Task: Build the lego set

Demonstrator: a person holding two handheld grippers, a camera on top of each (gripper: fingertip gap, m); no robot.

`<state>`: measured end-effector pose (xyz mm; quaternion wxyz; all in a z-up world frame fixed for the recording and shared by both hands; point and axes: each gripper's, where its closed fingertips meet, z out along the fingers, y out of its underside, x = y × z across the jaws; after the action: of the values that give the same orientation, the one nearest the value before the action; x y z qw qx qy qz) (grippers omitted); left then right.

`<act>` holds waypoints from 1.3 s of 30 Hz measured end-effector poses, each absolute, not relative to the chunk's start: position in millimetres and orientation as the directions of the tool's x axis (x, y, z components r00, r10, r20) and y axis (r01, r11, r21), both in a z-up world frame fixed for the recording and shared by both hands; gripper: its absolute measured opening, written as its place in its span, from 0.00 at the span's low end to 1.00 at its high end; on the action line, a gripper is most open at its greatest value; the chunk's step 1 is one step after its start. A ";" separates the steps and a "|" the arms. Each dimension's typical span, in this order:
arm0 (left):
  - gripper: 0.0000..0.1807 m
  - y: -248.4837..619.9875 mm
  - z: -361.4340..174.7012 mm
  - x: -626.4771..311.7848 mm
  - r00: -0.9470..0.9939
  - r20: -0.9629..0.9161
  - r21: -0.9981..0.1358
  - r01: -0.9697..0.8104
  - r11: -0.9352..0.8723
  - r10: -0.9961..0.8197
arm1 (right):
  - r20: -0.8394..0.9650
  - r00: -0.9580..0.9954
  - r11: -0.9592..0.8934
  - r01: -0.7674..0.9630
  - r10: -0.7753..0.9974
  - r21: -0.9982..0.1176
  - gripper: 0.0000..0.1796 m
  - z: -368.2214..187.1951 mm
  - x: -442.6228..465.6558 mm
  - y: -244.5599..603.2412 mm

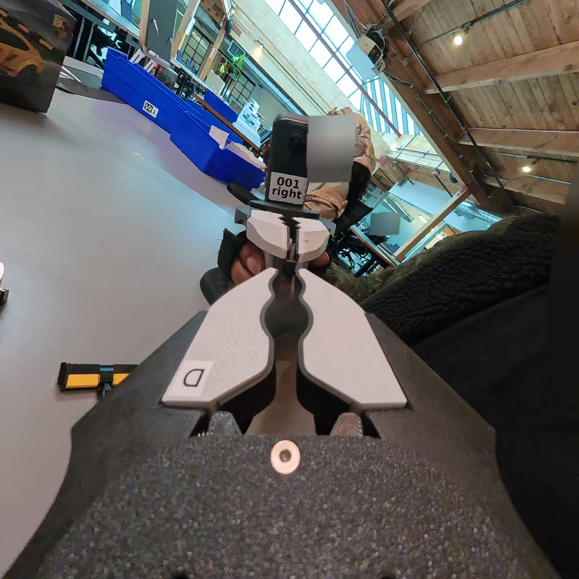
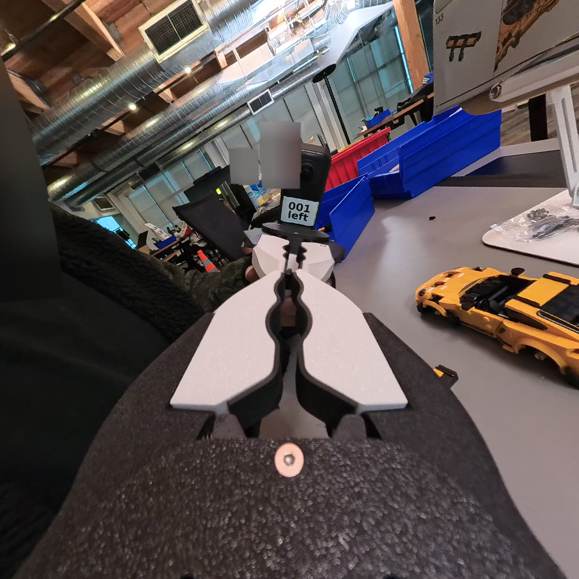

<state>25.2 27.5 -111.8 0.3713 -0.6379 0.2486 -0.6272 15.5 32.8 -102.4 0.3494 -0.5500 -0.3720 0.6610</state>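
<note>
Yellow lego car [image 2: 501, 316] upright on table [image 2: 407, 266]

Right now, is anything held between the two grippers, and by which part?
A small black piece, pinched at opposite ends: the left gripper grips one, the right gripper the other.

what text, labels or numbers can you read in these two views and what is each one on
I don't copy out writing; these things carry it:
white label on the black camera, left wrist view
white sticker on the near grey finger
white tag on a blue bin, too small to read
second white label on the other black camera, right wrist view
instruction page, upper right
</note>
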 end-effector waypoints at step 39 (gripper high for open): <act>0.03 50.4 -107.5 27.9 0.260 0.797 -0.603 0.281 -0.747 -0.545 | 0.238 0.612 -0.252 0.605 0.754 -0.755 0.00 -200.7 4.7 93.2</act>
<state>27.9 50.4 -107.5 0.3436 -0.7156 0.0922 -0.6011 4.7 93.2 -200.7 0.4328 -0.7865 -0.4321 0.0863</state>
